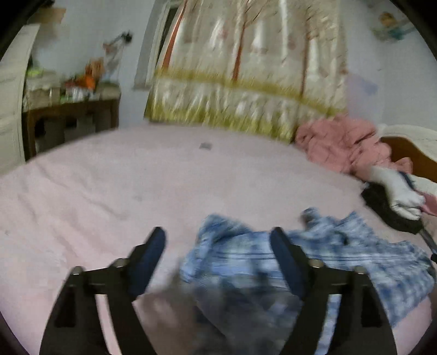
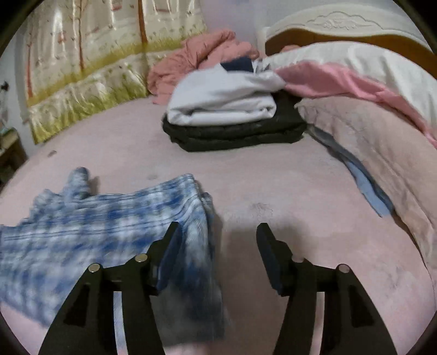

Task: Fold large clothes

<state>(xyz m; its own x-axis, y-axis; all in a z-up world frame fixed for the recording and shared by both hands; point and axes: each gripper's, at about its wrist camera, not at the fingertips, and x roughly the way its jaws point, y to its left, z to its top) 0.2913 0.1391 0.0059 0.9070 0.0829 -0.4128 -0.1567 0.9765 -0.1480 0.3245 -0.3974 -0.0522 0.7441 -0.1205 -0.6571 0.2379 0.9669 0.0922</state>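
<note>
A blue and white checked garment [image 1: 341, 262] lies crumpled on the pink bed [image 1: 136, 191]. My left gripper [image 1: 218, 245] is open, its jaws wide apart, with the garment's left end between and below the fingers. In the right wrist view the same garment [image 2: 95, 226] spreads to the left. My right gripper [image 2: 218, 237] is open, with the garment's right edge hanging blurred between its fingers. Whether either gripper touches the cloth I cannot tell.
A stack of folded clothes, white [image 2: 224, 101] on black [image 2: 235, 133], sits further up the bed. A pink quilt [image 2: 196, 60] and pillows [image 2: 368, 131] lie by the headboard [image 2: 341, 24]. A patterned padded panel [image 1: 245, 68] lines the wall. A cluttered side table [image 1: 71, 109] stands left.
</note>
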